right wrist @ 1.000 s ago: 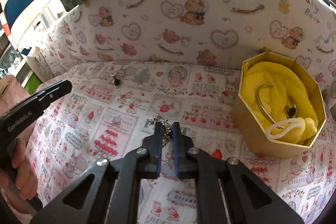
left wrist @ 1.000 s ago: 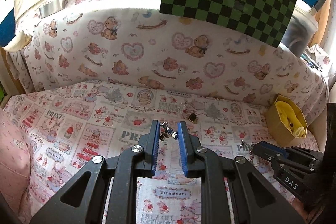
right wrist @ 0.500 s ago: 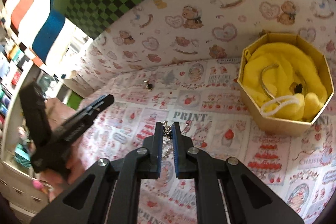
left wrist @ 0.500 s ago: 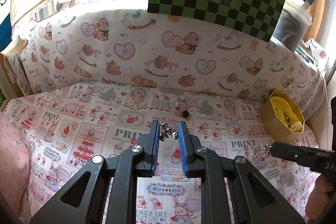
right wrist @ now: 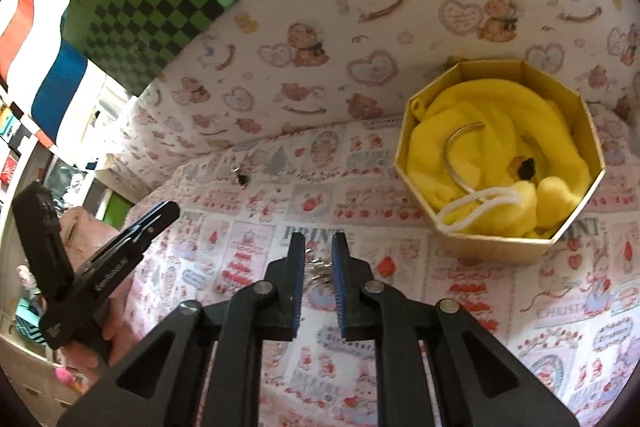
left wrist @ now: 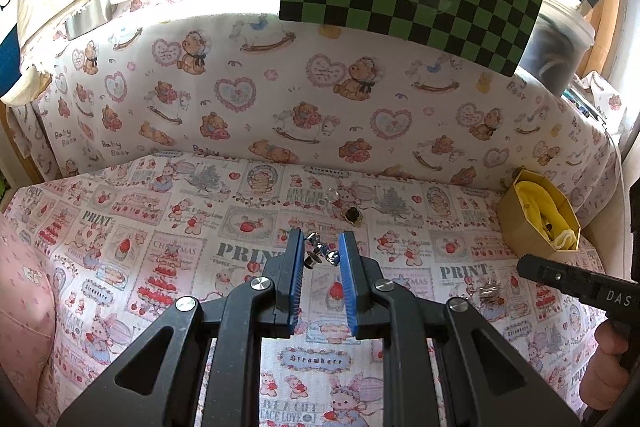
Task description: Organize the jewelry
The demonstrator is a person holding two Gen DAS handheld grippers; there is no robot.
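R claw [right wrist: 317,239]: jaws have just been opening, now a narrow gap, and the silver cluster [right wrist: 319,269] it carried half a sec ago shows low in that gap, prob. lying on the printed cloth [left wrist: 160,227] and not pinched. From the L view it sits just past the R tips, apart from them. So it looks dropped short of the gold box [right wrist: 500,247], which is ahead-right of the R claw; prob. needs a re-grab. L claw [left wrist: 321,237] hasn't budged: narrow, clamped on a silver charm [left wrist: 320,254] near its tips. Just beyond the L tips, a dark-stone piece [left wrist: 352,215] on the cloth, unsorted. Hard to tell: whether the R pads touch the cluster; what each piece is. Box contents partly buried in the yellow pouch [right wrist: 480,131].
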